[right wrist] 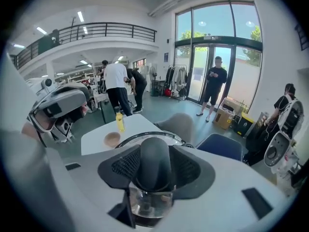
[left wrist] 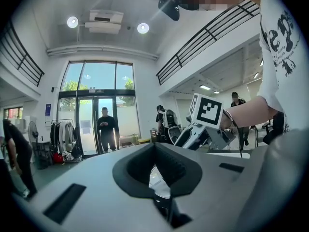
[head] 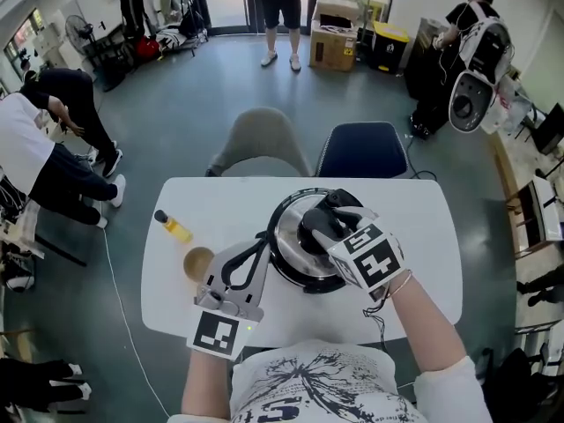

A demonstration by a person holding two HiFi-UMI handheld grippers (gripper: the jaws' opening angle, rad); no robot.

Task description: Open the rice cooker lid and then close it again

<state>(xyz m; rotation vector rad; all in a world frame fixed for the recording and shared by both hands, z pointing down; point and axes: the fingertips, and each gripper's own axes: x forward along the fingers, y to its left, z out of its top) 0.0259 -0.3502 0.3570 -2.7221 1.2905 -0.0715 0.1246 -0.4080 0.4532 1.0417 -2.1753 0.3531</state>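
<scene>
The rice cooker stands in the middle of the white table, its glass lid ringed in metal. My right gripper comes down over the lid from the right and is shut on the black lid knob, which fills the space between its pads. My left gripper lies level at the cooker's left side, with its jaws drawn nearly together there. In the left gripper view only a thin shiny strip shows between the left gripper's pads, and what they pinch is mostly hidden.
A small yellow bottle and a brown bowl sit on the table's left part. A grey chair and a blue chair stand at the far edge. Several people stand further off around the room.
</scene>
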